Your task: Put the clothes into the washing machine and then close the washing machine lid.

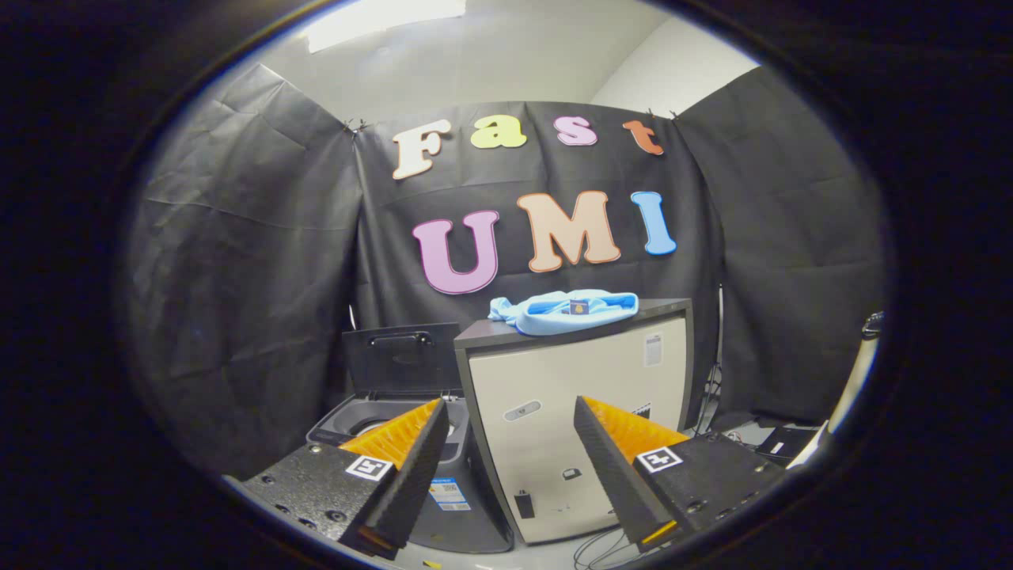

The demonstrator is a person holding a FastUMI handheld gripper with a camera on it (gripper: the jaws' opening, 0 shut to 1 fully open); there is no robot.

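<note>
Booth wall (237,261): black cloth hangs behind everything, creased, with a pale ceiling above it.
Washing machine (396,427): a small dark top-loader on the floor, beside the left side of the cabinet and partly behind the left finger.
Washing machine lid (402,358): raised, standing upright at the back of the machine, with a handle near its top edge. The round opening below it is uncovered.
Gripper (506,455): its two fingers rise from the bottom of the view, spread wide apart. Nothing lies between them and they hold nothing.
Left finger (411,475): in front of the washing machine's opening.
Cabinet (578,404): a pale box-shaped unit with a dark top, standing upright beyond the fingers and seen in the gap between them.
Clothes (563,310): a light blue garment, bunched loosely, lying on the cabinet's top, well beyond the fingertips and apart from the washing machine.
Right finger (609,467): in front of the cabinet's lower right part.
Cables (601,550): thin wires on the floor at the cabinet's foot.
</note>
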